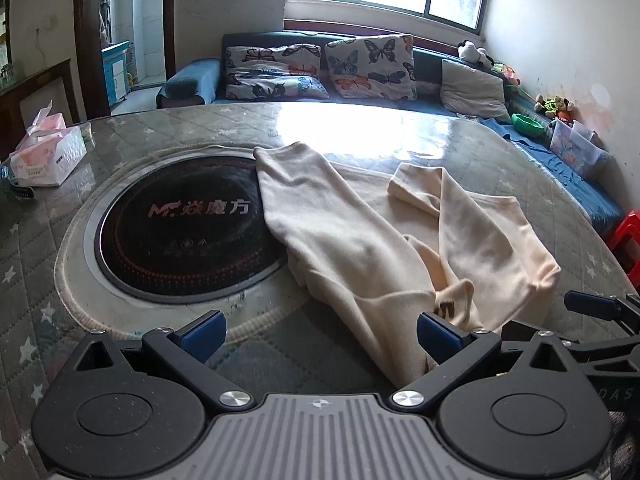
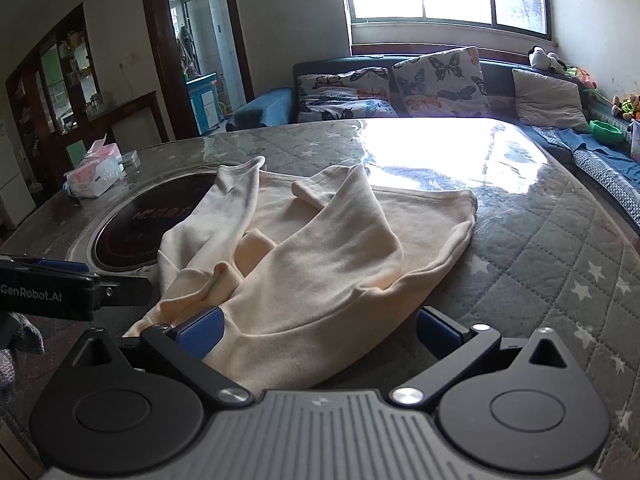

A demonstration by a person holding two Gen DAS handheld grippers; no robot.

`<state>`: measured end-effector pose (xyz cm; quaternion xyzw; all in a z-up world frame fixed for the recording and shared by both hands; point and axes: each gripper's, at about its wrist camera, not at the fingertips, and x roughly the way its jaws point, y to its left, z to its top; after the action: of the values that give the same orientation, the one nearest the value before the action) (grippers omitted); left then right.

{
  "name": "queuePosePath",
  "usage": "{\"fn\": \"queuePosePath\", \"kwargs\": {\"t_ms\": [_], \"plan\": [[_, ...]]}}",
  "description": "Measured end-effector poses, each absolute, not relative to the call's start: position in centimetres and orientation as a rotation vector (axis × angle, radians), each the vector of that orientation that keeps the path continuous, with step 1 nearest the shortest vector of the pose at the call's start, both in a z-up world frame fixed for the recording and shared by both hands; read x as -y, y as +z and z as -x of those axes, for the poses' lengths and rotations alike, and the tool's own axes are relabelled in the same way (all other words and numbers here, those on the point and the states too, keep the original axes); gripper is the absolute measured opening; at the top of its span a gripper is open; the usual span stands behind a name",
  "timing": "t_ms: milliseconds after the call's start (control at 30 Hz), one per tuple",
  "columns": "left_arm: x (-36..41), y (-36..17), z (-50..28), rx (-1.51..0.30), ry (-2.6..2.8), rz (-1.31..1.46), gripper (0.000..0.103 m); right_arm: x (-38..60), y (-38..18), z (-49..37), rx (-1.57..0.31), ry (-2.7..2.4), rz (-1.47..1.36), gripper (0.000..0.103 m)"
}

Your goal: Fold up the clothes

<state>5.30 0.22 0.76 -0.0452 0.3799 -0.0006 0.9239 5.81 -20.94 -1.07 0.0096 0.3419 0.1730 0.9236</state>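
Just ahead, cream sweater [image 2: 320, 240], between open right gripper [image 2: 320, 334] fingers

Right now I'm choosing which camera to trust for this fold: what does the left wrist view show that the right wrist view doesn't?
Only the left wrist view shows the burner's logo legibly and a red stool. Only the right wrist view shows a glass-fronted cabinet. Both share the cream garment with sleeves folded inward, the tissue box, and both open tools: left tool, right tool.

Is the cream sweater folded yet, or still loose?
Partly folded, not finished. The sweater lies on the table with both sleeves crossed over its body, the cloth rumpled and uneven.
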Motion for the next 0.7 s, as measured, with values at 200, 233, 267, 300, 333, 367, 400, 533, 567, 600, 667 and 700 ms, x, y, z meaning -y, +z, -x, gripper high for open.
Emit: {"fn": "queuePosePath", "kwargs": {"t_ms": [200, 233, 267, 300, 333, 367, 400, 533, 567, 600, 667, 700], "plan": [[0.3, 0.9, -6.6, -0.778, -0.010, 0.078, 0.103, 20.8, -1.0, -7.2, -0.702, 0.352, -0.011, 0.103], [0.4, 0.8, -6.9, -0.779, -0.012, 0.072, 0.103, 20.8, -0.9, -7.6, -0.701, 0.351, -0.003, 0.103], [0.5, 0.8, -7.2, -0.779, -0.014, 0.066, 0.103, 20.8, -0.8, -7.9, -0.701, 0.349, 0.006, 0.103], [0.6, 0.8, -7.5, -0.779, -0.014, 0.057, 0.103, 20.7, -0.7, -8.3, -0.700, 0.347, 0.015, 0.103], [0.6, 0.7, -7.9, -0.779, -0.012, 0.046, 0.103, 20.7, -0.7, -8.7, -0.699, 0.345, 0.024, 0.103], [0.7, 0.7, -8.2, -0.778, -0.009, 0.036, 0.103, 20.6, -0.6, -9.1, -0.699, 0.343, 0.033, 0.103], [0.7, 0.7, -8.5, -0.776, -0.007, 0.028, 0.103, 20.6, -0.5, -9.7, -0.698, 0.340, 0.038, 0.103], [0.4, 0.8, -9.9, -0.777, 0.006, 0.017, 0.103, 20.4, 0.0, -12.3, -0.695, 0.327, 0.058, 0.103], [0.3, 0.7, -10.3, -0.779, 0.009, 0.014, 0.103, 20.4, 0.0, -12.9, -0.697, 0.328, 0.058, 0.102], [0.3, 0.7, -10.6, -0.781, 0.013, 0.009, 0.103, 20.3, 0.1, -13.3, -0.698, 0.330, 0.058, 0.102], [0.2, 0.6, -11.3, -0.786, 0.019, 0.002, 0.103, 20.0, 0.0, -14.6, -0.702, 0.333, 0.069, 0.101], [0.2, 0.5, -11.6, -0.788, 0.020, 0.001, 0.103, 19.8, 0.0, -15.1, -0.702, 0.333, 0.074, 0.100]]}}
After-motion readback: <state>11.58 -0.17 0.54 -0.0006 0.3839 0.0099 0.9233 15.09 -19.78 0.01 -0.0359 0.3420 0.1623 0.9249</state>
